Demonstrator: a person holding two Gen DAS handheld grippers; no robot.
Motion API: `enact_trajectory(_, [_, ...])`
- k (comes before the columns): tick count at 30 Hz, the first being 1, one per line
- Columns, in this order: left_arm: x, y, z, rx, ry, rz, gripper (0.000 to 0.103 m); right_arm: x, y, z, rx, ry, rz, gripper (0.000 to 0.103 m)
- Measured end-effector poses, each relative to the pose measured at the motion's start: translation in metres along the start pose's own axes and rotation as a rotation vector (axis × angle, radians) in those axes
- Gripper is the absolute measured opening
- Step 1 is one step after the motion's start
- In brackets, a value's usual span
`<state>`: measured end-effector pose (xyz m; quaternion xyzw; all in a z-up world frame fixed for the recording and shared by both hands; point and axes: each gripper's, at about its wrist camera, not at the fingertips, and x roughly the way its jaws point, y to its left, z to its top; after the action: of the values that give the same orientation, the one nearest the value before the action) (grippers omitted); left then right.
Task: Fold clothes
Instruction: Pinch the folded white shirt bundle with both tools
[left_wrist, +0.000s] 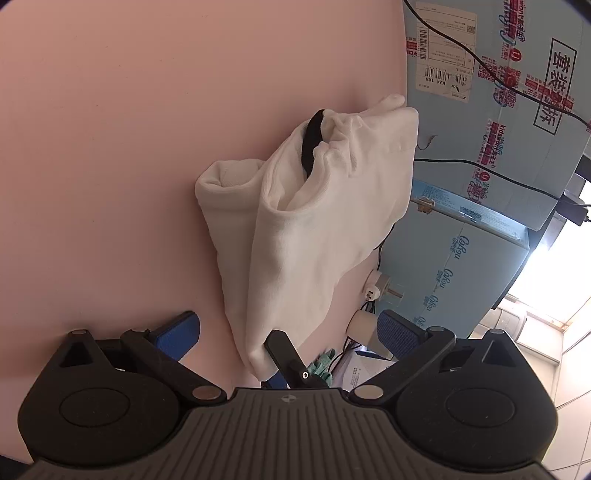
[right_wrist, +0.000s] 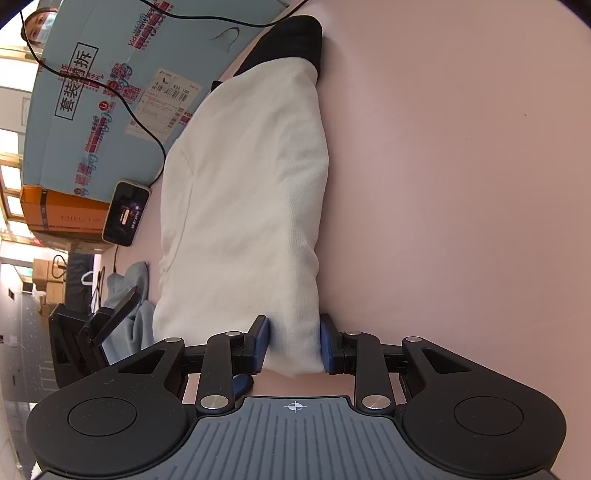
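One white cotton garment (right_wrist: 243, 206), folded into a thick bundle with a black ribbed band (right_wrist: 291, 37) at its far end, lies on the pale pink bench (right_wrist: 443, 184). My right tongs (right_wrist: 293, 341) pinch the near end of that bundle: their two blue pads (right_wrist: 263, 339) press against the cloth from either side, and the fabric bulges out below them. My left tongs (left_wrist: 288, 332) stand wide apart, two blue pads (left_wrist: 177, 338) showing at the edges of the left wrist view, with nothing pressed between them; the garment's lower corner hangs in the gap, where one black finger of the right tongs reaches in.

From the left wrist view I count two rolled openings in the white cloth, plus one strip of the black band peeking out near the top.

Beside the bench stand two pale blue cardboard cartons (left_wrist: 517, 110), stacked, printed with red tape and script, and crossed by two black cables (left_wrist: 491, 74). One orange box (right_wrist: 59, 218) sits under a carton in the right wrist view, and one smartphone (right_wrist: 127, 212) with a lit screen leans there at the bench edge. One person in a face mask shows at the top left corner.
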<state>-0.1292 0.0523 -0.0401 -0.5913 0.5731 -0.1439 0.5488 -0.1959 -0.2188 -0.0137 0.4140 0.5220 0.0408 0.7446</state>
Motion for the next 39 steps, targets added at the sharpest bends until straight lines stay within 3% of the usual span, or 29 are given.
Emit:
enact_trajectory(5, [0.003, -0.003, -0.002, 0.007, -0.014, 0.012, 0.103, 0.001, -0.003, 0.0, 0.0, -0.002, 0.015, 0.027])
enact_trajectory(9, [0.004, -0.004, -0.005, 0.014, -0.039, 0.018, 0.103, 0.002, -0.015, 0.002, 0.06, -0.003, 0.05, 0.017])
enact_trajectory(12, [0.003, -0.004, -0.009, 0.011, -0.062, 0.014, 0.103, 0.002, -0.021, -0.001, 0.095, -0.013, 0.111, 0.013])
enact_trajectory(15, [0.0, 0.002, -0.014, -0.06, -0.113, -0.022, 0.103, 0.003, -0.022, -0.004, 0.13, -0.014, 0.176, 0.011])
enact_trajectory(17, [-0.002, 0.007, -0.018, -0.124, -0.157, -0.054, 0.103, 0.002, -0.029, -0.003, 0.22, -0.001, 0.265, 0.011])
enact_trajectory(19, [-0.002, 0.009, -0.022, -0.154, -0.189, -0.081, 0.103, -0.001, -0.029, -0.004, 0.288, 0.026, 0.356, 0.01])
enact_trajectory(23, [0.001, 0.009, -0.027, -0.157, -0.183, -0.128, 0.103, -0.003, -0.02, -0.011, 0.332, 0.112, 0.44, 0.01])
enact_trajectory(28, [-0.009, 0.018, -0.024, -0.202, -0.219, -0.134, 0.099, 0.003, -0.009, -0.025, 0.296, 0.222, 0.398, 0.01])
enact_trajectory(31, [-0.012, 0.026, -0.022, -0.248, -0.227, -0.159, 0.091, 0.009, -0.011, -0.027, 0.292, 0.276, 0.351, 0.015])
enact_trajectory(34, [-0.012, 0.03, -0.019, -0.267, -0.207, -0.132, 0.073, 0.015, -0.014, -0.027, 0.297, 0.321, 0.323, 0.037])
enact_trajectory(36, [-0.013, 0.036, -0.017, -0.294, -0.193, -0.128, 0.058, 0.013, -0.015, -0.025, 0.297, 0.316, 0.318, 0.051])
enact_trajectory(37, [-0.013, 0.038, -0.016, -0.308, -0.186, -0.12, 0.053, 0.012, -0.016, -0.024, 0.297, 0.306, 0.318, 0.051])
enact_trajectory(39, [-0.014, 0.043, -0.016, -0.329, -0.174, -0.103, 0.031, 0.009, -0.02, -0.019, 0.298, 0.284, 0.311, 0.053])
